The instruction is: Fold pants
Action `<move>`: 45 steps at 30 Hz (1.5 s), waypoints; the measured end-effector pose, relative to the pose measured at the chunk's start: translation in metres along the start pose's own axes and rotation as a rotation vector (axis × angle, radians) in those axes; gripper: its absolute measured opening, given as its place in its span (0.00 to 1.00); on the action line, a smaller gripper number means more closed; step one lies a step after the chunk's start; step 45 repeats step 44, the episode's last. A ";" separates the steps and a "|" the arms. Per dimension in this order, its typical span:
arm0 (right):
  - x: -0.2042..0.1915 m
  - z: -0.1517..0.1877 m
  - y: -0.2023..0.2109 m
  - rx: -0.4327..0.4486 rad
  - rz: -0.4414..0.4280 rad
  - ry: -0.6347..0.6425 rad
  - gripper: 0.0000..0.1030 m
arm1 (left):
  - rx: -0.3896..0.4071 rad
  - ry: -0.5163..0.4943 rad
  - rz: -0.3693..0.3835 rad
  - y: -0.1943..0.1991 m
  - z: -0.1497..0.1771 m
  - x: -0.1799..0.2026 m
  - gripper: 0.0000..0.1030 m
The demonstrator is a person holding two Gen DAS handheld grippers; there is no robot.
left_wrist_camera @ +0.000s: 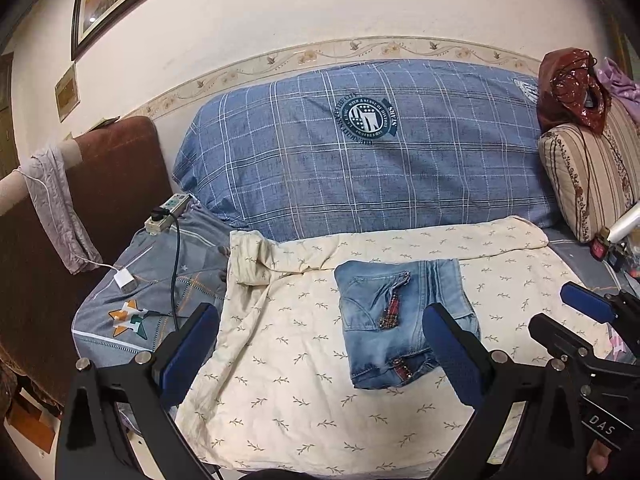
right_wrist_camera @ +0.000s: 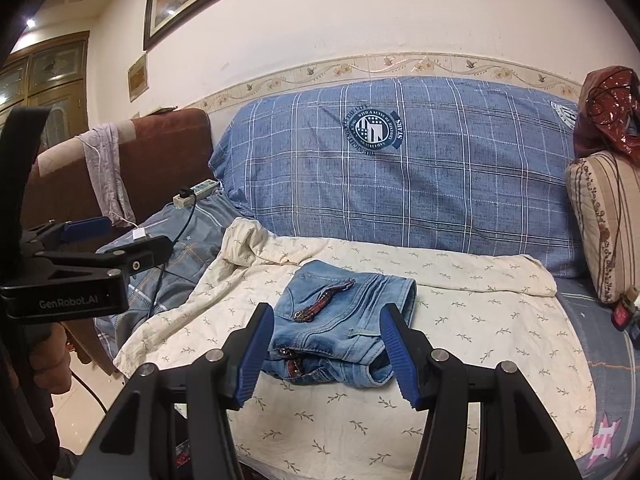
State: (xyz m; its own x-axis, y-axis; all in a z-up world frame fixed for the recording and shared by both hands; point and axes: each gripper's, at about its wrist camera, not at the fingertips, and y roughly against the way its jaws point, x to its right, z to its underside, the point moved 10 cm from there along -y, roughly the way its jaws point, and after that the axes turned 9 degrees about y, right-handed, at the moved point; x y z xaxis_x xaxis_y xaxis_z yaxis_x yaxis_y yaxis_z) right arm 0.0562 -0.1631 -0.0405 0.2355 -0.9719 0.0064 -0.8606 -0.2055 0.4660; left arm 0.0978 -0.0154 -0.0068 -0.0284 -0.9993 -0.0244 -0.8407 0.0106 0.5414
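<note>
A pair of light blue jeans (left_wrist_camera: 396,312) lies folded into a small square bundle on a cream leaf-print sheet (left_wrist_camera: 304,368); the jeans also show in the right wrist view (right_wrist_camera: 340,328). My left gripper (left_wrist_camera: 320,360) is open and empty, held above the sheet in front of the jeans and a little to their left. My right gripper (right_wrist_camera: 328,360) is open and empty, just in front of the bundle, its blue pads to either side of the near edge. The right gripper also shows at the right of the left wrist view (left_wrist_camera: 576,320).
A large blue plaid pillow (left_wrist_camera: 368,148) leans on the wall behind the sheet. A power strip (left_wrist_camera: 166,214) with a black cable and a white charger (left_wrist_camera: 125,280) lie at the left. A striped cushion (left_wrist_camera: 592,176) stands at the right. The brown sofa arm (left_wrist_camera: 104,184) is far left.
</note>
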 end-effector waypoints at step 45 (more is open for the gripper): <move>0.009 0.000 -0.004 -0.002 -0.020 -0.032 0.57 | -0.007 0.017 0.097 0.003 -0.003 0.015 0.99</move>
